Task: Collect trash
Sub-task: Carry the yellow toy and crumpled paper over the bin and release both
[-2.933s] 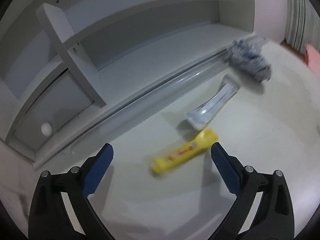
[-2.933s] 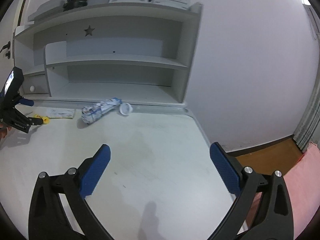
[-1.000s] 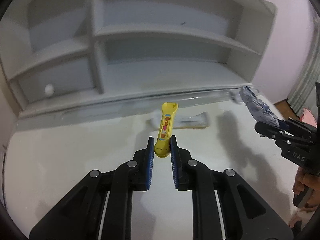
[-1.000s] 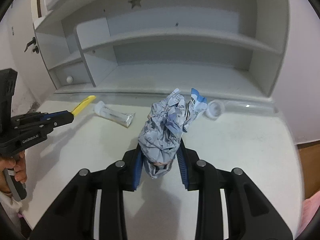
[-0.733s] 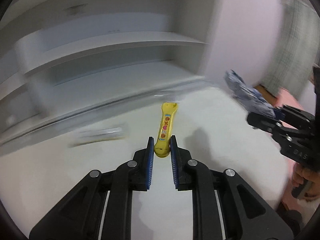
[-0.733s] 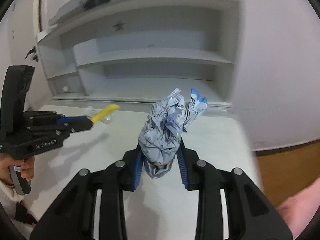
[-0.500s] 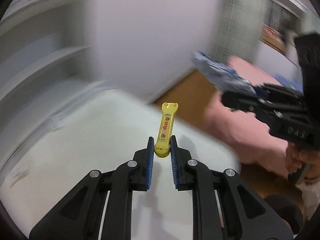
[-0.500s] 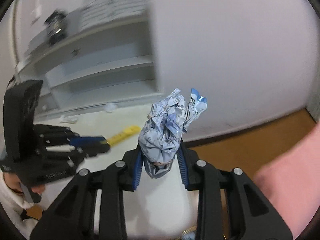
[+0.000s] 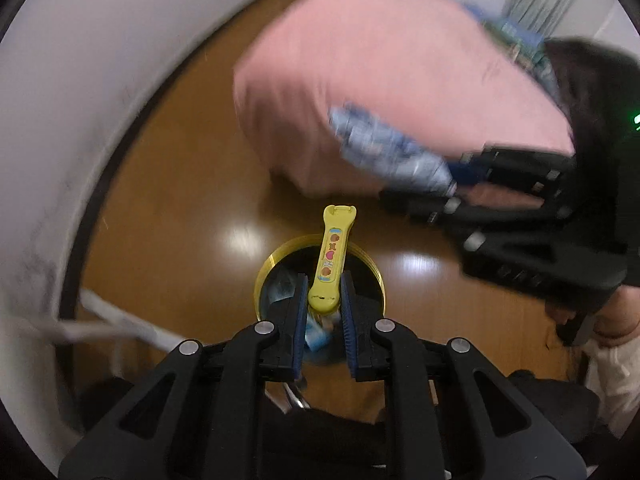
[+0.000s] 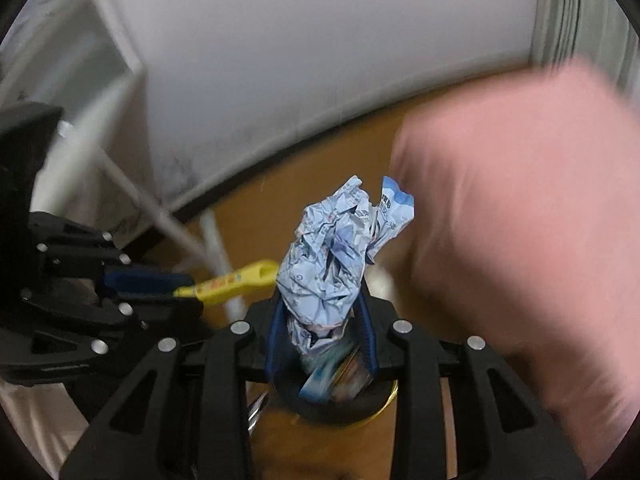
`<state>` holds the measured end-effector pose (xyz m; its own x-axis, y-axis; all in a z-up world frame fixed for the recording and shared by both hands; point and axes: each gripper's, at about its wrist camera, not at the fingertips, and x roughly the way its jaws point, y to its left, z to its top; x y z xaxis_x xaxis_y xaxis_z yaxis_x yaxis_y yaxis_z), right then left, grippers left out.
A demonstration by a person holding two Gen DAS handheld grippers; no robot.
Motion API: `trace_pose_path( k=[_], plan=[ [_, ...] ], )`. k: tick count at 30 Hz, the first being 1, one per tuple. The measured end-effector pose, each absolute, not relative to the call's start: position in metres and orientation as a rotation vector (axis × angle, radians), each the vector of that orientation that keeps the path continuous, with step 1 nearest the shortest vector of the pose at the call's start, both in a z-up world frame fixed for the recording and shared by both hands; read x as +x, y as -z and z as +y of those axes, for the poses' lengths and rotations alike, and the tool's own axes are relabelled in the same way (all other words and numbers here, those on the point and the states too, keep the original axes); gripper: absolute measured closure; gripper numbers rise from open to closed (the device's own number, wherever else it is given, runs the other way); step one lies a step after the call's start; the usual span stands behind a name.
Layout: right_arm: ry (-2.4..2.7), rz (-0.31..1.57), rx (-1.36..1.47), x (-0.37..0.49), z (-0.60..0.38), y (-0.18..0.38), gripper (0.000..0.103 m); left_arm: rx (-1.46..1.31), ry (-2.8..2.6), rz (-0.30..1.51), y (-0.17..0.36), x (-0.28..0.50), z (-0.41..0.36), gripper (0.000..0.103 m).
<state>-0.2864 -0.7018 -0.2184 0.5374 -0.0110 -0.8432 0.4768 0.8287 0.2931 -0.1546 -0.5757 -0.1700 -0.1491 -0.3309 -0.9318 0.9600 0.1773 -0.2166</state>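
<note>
Your left gripper (image 9: 324, 312) pinches the light, stiff yellow wrapper (image 9: 333, 256) by its end, and your right gripper (image 10: 320, 332) squeezes the soft crumpled paper (image 10: 336, 256) low, both over the bin (image 9: 376, 268).

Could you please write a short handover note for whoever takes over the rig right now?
Left tongs: shut on the yellow wrapper, held directly over the gold-rimmed bin on the wooden floor.
Right tongs: shut on the crumpled blue-and-white wrapper, also above the bin.
Done: both pieces are gripped and at the bin, which already holds some colourful wrappers.
Left: open each tongs so its piece falls inside, probably one at a time since the two tongs are close together. Any other trash is out of view here.
</note>
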Motion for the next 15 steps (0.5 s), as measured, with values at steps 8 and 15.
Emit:
trace_pose_path(
  k=[8, 15],
  plan=[
    [0.28, 1.209, 0.993, -0.287, -0.722, 0.412, 0.072, 0.947, 1.124, 1.377, 0.325, -0.151, -0.603, 0.088],
    [0.267, 1.244, 1.03, -0.293, -0.705, 0.437, 0.072, 0.995, 1.101, 1.415, 0.351, -0.151, -0.6, 0.088]
  ],
)
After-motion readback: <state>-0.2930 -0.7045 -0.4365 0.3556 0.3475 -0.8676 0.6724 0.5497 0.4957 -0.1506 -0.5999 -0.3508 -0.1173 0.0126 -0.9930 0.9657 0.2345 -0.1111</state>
